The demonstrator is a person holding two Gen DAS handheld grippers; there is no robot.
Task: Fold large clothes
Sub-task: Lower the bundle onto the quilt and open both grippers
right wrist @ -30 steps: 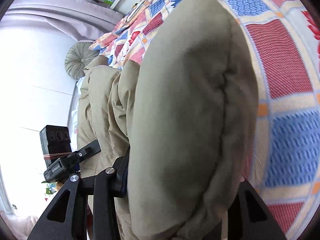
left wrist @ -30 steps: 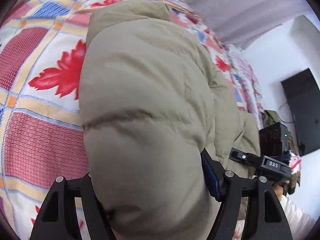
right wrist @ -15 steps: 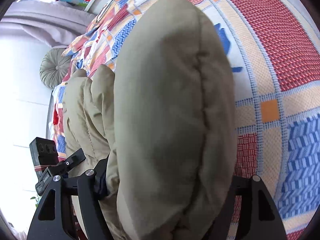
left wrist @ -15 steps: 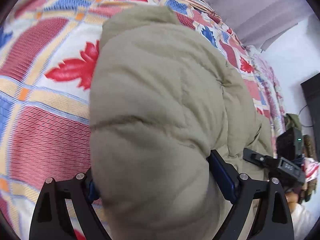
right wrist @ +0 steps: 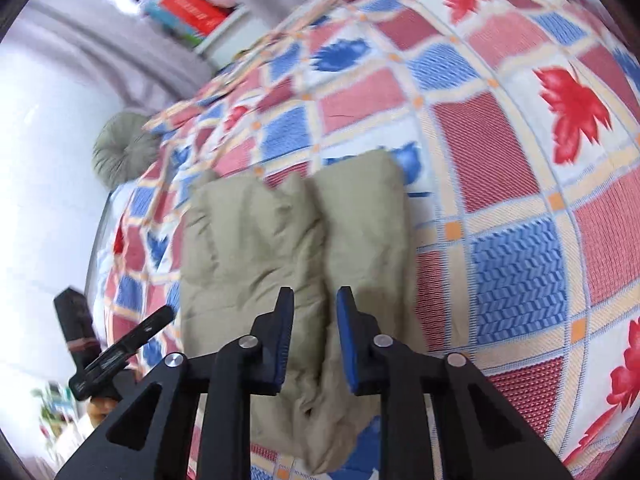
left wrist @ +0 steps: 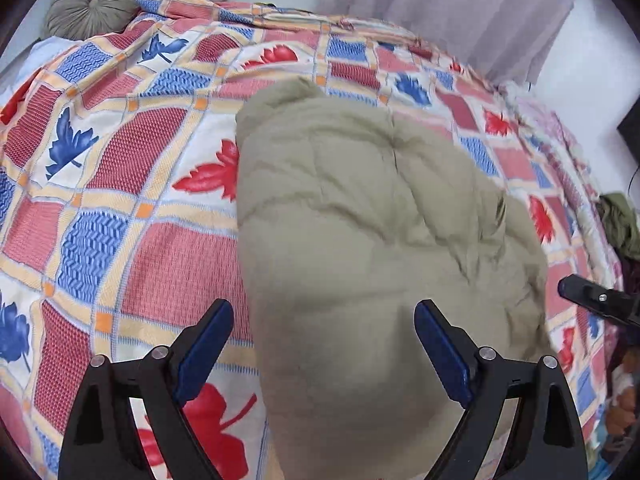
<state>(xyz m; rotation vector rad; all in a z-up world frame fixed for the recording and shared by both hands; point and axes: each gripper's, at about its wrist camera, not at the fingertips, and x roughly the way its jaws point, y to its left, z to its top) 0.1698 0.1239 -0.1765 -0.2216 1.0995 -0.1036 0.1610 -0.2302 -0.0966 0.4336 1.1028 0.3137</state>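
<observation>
The left gripper [left wrist: 324, 340] stands wide open with nothing pinched, its blue pads either side of the near end of the olive puffer jacket [left wrist: 372, 240], which bulges up between them without seeming to be squeezed. Ahead of it the jacket lies as a thick folded bundle on the patchwork bedspread [left wrist: 120, 184], running away from the gripper toward the far edge of the bed. The right gripper [right wrist: 314, 304] hangs above the jacket [right wrist: 280, 248] with its jaws nearly together, only a narrow gap left and no cloth in it; below and just beyond it the bundle shows two puffy lobes side by side with a deep crease between them. Off to that gripper's left the other tool's black body pokes into view, and further back a round olive cushion [right wrist: 120, 148] sits by the wall, with curtains [left wrist: 440, 8] behind the bed. To my eye the fold has been laid and both tools are free of it, so the job in hand is settling the bundle. Doing that well means pressing down along the crease rather than tugging a corner, since the padding looks springy and liable to puff open. I'd keep both grippers low and even on either end, push the air out gently, and square the edges before letting it rest.
</observation>
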